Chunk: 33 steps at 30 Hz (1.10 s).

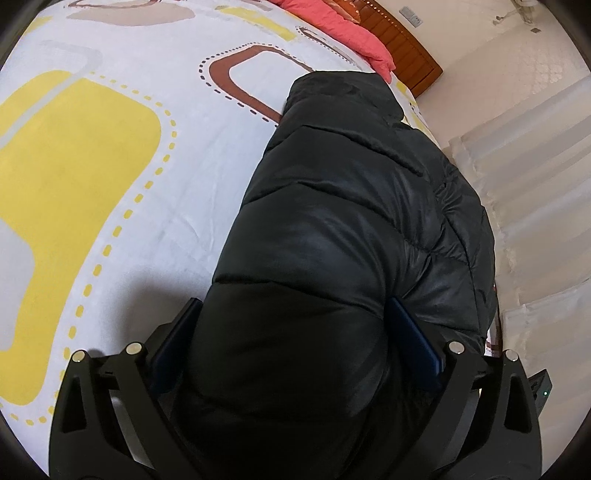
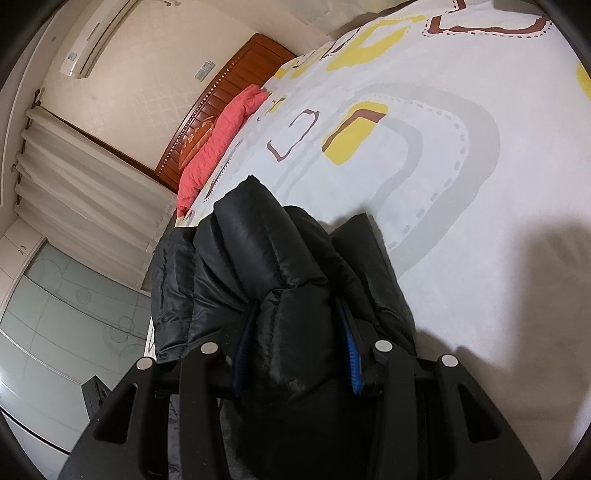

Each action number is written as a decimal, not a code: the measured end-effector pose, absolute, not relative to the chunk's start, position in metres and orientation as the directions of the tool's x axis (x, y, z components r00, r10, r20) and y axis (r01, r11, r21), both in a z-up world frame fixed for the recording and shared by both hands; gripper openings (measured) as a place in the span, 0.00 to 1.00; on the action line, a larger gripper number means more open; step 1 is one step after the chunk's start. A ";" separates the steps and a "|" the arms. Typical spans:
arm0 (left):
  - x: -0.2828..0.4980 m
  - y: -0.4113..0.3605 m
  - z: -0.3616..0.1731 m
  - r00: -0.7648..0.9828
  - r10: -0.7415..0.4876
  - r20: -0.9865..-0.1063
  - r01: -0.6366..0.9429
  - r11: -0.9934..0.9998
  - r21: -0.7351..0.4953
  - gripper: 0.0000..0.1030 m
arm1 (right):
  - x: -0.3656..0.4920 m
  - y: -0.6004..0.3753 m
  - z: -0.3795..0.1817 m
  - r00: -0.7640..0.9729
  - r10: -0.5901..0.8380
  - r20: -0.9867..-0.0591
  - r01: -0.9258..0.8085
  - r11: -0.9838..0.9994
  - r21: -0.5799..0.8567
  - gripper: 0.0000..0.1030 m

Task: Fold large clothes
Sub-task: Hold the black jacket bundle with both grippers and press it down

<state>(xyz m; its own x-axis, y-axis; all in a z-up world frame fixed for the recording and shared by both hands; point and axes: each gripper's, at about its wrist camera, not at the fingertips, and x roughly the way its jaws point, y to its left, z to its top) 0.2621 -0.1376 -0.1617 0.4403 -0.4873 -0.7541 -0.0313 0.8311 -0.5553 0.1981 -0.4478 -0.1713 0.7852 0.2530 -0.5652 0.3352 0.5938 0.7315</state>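
Observation:
A black puffer jacket (image 1: 351,184) lies folded lengthwise near the right edge of a bed with a white, yellow and brown patterned sheet (image 1: 110,166). My left gripper (image 1: 295,302) straddles the jacket's near end with its jaws spread wide. The puffy fabric fills the gap, and the blue faces of the pads (image 1: 410,332) still show beside it. In the right wrist view my right gripper (image 2: 297,304) is shut on a thick fold of the black jacket (image 2: 251,251), with the blue pads (image 2: 352,354) pressing into it from both sides. The jacket's far end stands up ahead of the fingers.
A red quilt (image 1: 351,33) lies against the wooden headboard (image 1: 402,40) at the bed's far end. Pale curtains (image 2: 92,192) hang beside the bed edge, with a glass-fronted wardrobe (image 2: 55,314) below them in the picture. The patterned sheet (image 2: 443,184) stretches wide beside the jacket.

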 end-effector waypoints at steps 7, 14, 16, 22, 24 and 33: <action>0.264 -0.119 -0.160 0.381 -0.559 -0.736 -0.087 0.771 -0.631 0.96 | 0.194 -0.449 -0.155 0.775 0.245 -0.583 0.351 0.600 0.719 0.51; 0.249 -0.088 -0.147 0.418 -0.580 -0.699 -0.127 0.725 -0.677 0.97 | 0.181 -0.449 -0.127 0.756 0.219 -0.617 0.347 0.665 0.661 0.75; 0.248 -0.086 -0.154 0.404 -0.586 -0.703 -0.130 0.724 -0.678 0.98 | 0.185 -0.448 -0.131 0.717 0.231 -0.657 0.352 0.693 0.629 0.75; 0.253 -0.088 -0.177 0.355 -0.677 -0.644 -0.171 0.630 -0.757 0.98 | 0.189 -0.455 -0.160 0.671 0.274 -0.689 0.373 0.678 0.634 0.87; 0.254 -0.090 -0.179 0.359 -0.680 -0.639 -0.157 0.631 -0.760 0.98 | 0.189 -0.458 -0.169 0.675 0.311 -0.669 0.366 0.646 0.670 0.87; 0.258 -0.104 -0.188 0.327 -0.737 -0.591 -0.095 0.597 -0.797 0.98 | 0.189 -0.453 -0.178 0.689 0.428 -0.585 0.245 0.622 0.744 0.86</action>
